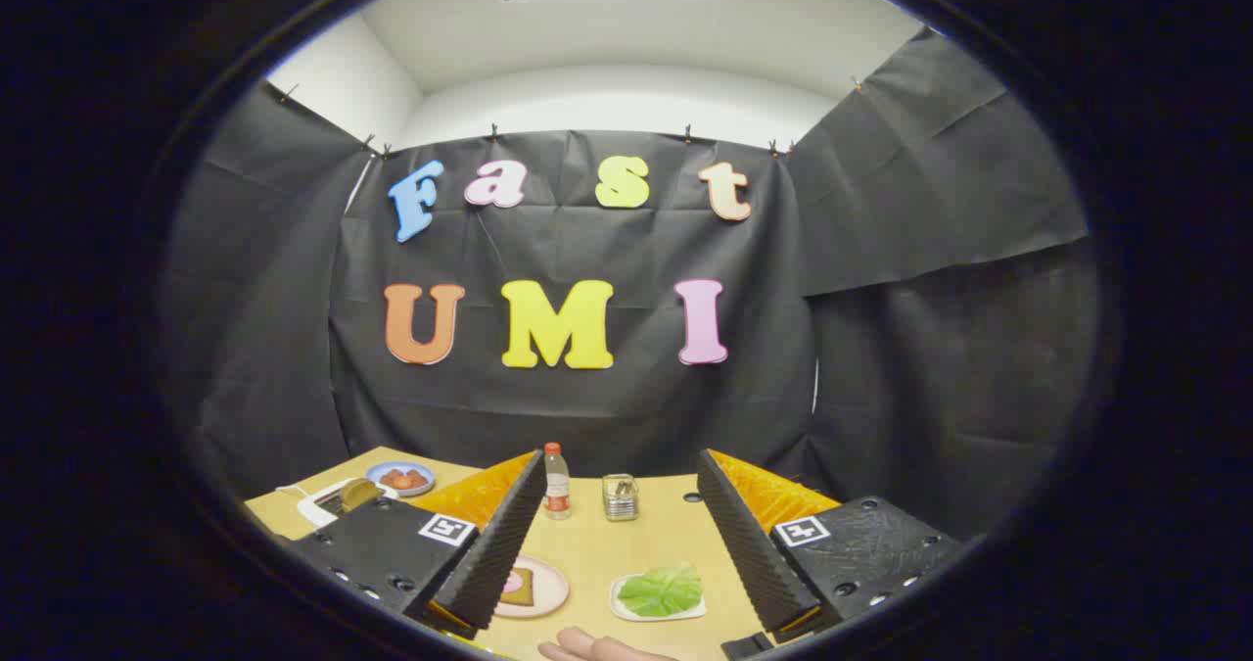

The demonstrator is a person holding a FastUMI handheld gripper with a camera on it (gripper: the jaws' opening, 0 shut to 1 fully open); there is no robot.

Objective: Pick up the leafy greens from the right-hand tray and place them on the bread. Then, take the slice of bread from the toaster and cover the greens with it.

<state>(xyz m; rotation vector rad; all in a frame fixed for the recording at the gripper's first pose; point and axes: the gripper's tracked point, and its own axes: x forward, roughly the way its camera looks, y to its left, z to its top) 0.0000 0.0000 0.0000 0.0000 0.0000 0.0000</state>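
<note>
The pale wooden surface (646, 534) runs out ahead to the black cloth wall, with open room down its middle. The tongs (626, 583) hang above it, spread wide and holding nothing. Between the two fingers, low and nearer the right one, lies the crinkled green lettuce leaf (663, 590) on its small white tray (624, 606), long axis running across the gap. Beside the left finger sits the pink round plate (548, 592) bearing a brown bread slice (520, 588). Farther left stands the white toaster (328, 502). A fingertip (597, 647) rests near the tray.
</note>
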